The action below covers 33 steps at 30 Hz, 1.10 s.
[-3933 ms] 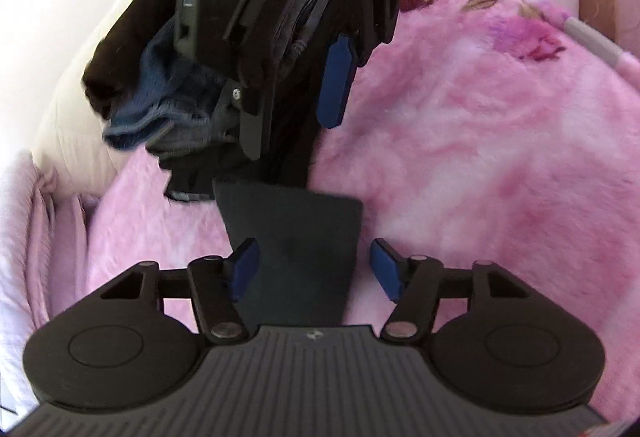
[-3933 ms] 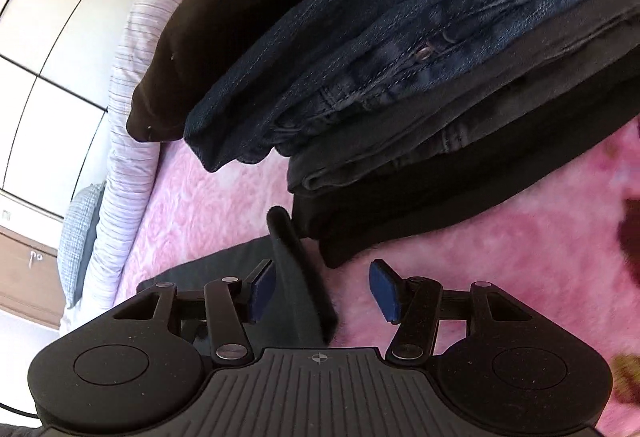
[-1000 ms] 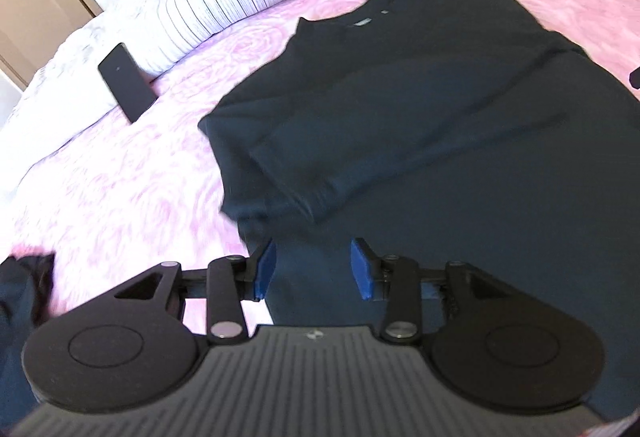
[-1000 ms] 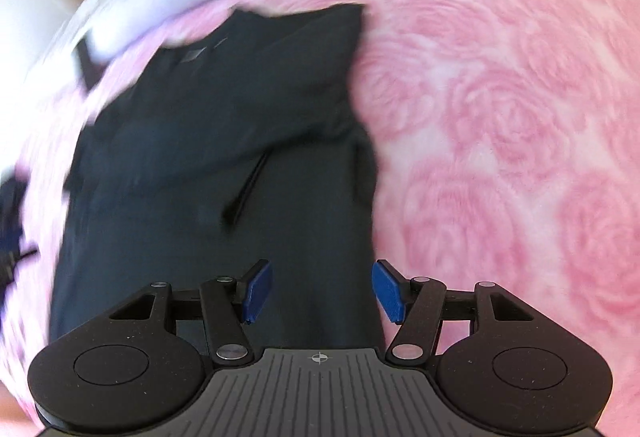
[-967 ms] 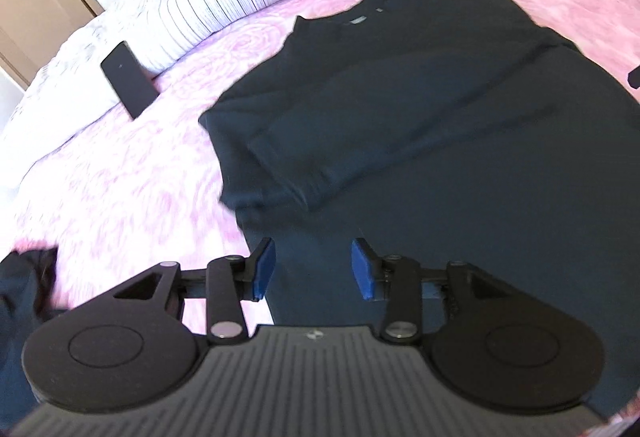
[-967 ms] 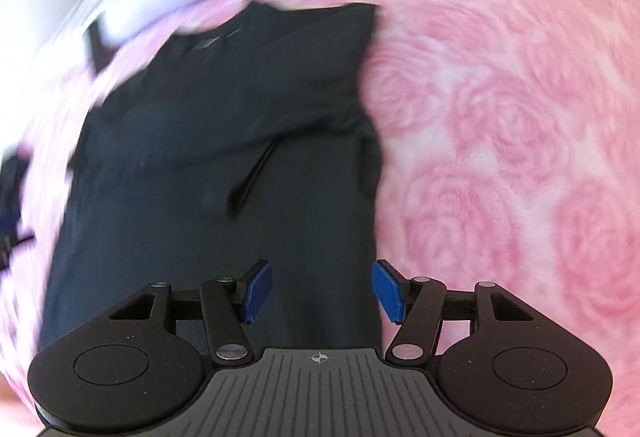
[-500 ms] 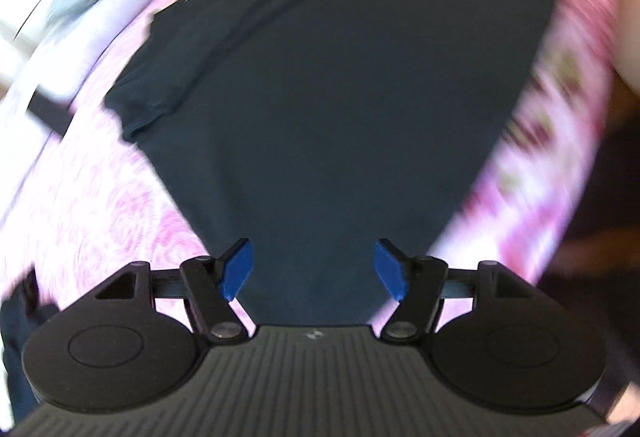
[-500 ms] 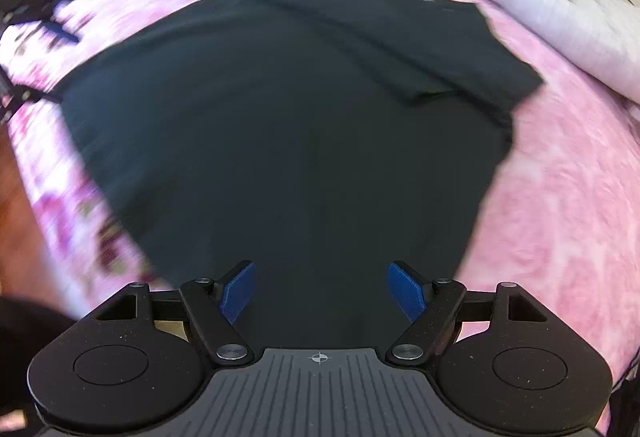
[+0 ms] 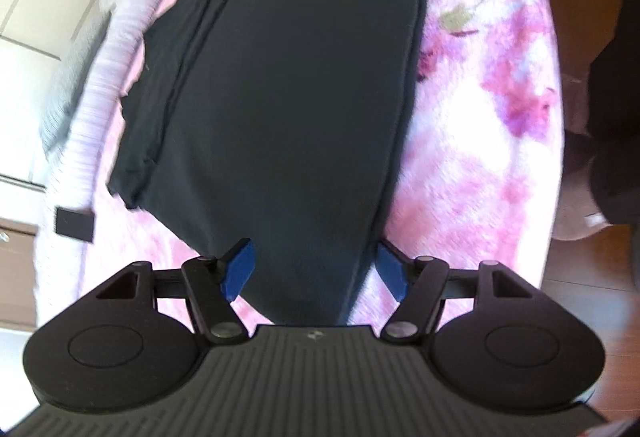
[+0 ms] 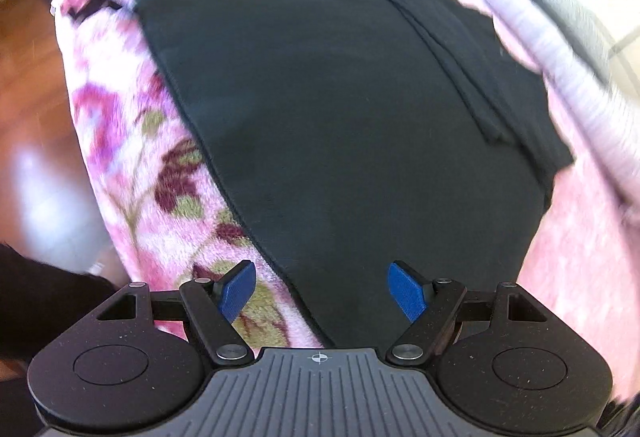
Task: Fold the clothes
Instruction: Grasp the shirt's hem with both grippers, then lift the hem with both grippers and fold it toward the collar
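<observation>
- Black shirt (image 9: 288, 85) — lying flat on the pink floral blanket (image 9: 480, 141).
- My left gripper (image 9: 314, 273): jaws closing, empty, above the hem.
- My right gripper (image 10: 322, 289): jaws spread wide, gripping nothing.

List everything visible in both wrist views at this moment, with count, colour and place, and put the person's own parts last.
T-shirt: one, black, spread flat on the blanket, both sleeves folded in over the body.
Blanket: one, pink with a floral border, covering the bed under the T-shirt.
Pillow: one, pale with fine stripes, along the head of the bed.
Phone: one, black, flat on the bedding near the pillow.
Floor: wooden, brown, beside the bed.
Left gripper: black with blue pads, above the T-shirt's lower corner; jaws closing slightly, nothing pinched.
Right gripper: black with blue pads, above the other lower corner; jaws open, holding nothing.
</observation>
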Tool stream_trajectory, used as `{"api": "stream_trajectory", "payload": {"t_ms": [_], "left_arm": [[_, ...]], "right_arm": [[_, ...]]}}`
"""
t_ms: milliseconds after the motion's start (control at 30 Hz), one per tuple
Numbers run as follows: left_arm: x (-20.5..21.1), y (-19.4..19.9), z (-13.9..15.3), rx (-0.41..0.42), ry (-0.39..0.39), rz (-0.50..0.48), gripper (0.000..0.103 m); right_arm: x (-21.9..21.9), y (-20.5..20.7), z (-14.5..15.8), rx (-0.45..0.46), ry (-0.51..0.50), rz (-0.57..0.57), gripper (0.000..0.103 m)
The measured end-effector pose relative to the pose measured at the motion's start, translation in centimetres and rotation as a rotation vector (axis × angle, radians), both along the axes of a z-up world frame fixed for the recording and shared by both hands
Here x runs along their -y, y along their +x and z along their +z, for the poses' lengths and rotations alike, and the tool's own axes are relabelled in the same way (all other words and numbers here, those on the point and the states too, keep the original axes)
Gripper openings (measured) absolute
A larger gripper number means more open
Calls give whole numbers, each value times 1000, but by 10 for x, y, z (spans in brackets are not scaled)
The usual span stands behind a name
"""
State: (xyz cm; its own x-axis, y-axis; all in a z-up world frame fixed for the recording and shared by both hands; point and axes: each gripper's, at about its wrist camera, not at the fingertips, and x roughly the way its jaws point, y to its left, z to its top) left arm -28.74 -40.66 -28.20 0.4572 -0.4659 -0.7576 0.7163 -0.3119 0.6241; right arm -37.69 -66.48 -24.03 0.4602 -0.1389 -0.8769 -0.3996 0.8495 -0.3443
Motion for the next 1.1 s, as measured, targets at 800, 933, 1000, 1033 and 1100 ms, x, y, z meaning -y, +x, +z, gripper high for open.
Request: {"api": "stream_trajectory", "payload": {"t_ms": [800,933,1000,1033,1100], "left_arm": [[19,8,-4,7,-64,121,14],[22,9,-7,19,-56,151,13],[24,8,-5,14,-48,163,8],[25,8,-3,13,-43,165,6],[24,7,3,14,-37,159,4]], "right_arm": [[30,-50,-73,252,-534,103,76],[58,-49,-75,199,-521,115,37],[62,-49,-73,179,-495,165,17],[63,-49,-70,171,-475,182,6],[67,-50,-59,164,-442,205,4]]}}
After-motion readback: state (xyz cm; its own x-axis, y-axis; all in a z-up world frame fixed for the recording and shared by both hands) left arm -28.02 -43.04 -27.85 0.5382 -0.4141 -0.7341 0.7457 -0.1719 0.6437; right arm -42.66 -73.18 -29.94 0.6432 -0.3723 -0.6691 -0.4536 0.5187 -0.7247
